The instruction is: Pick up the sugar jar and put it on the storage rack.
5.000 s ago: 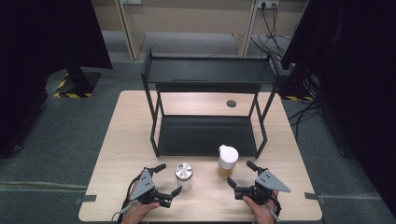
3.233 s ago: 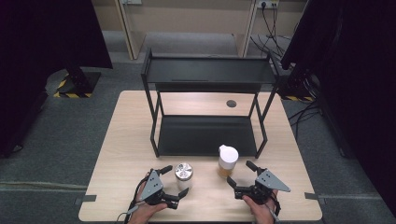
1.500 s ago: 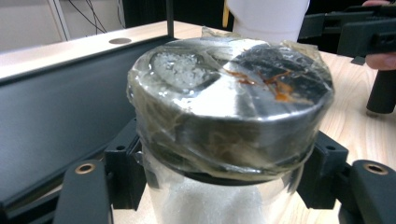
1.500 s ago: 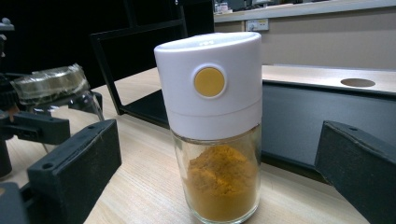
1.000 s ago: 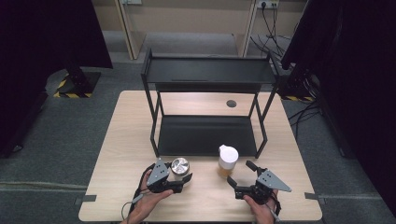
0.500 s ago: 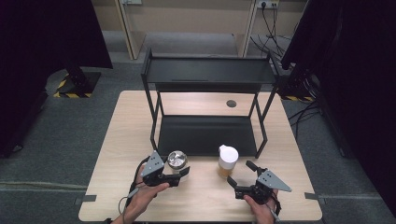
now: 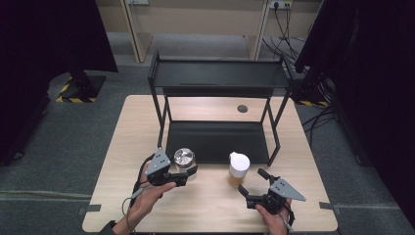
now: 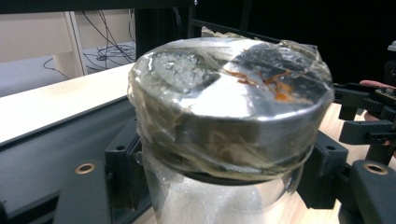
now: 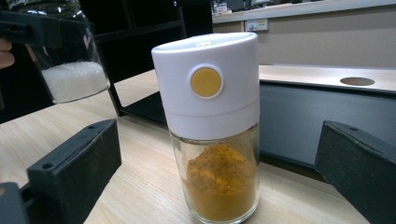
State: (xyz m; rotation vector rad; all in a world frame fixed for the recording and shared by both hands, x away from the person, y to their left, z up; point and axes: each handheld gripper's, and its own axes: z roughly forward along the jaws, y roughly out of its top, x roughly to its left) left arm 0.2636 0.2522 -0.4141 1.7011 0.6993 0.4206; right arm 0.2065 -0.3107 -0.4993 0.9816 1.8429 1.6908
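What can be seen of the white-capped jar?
The jar is clear glass with a tall white plastic cap bearing a round yellow button on its side. Orange-yellow powder fills roughly its lower half. It stands upright on the wooden table, just in front of the black shelf's lower tray. Nothing touches it: the right gripper sits short of it with jaws open, one to either side in the right gripper view.

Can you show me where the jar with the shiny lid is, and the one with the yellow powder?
jar with the shiny lid (image 8: 229,93), left gripper view, on the top of its metal lid.
yellow powder jar (image 9: 220,182), right gripper view, on the glass over the powder.
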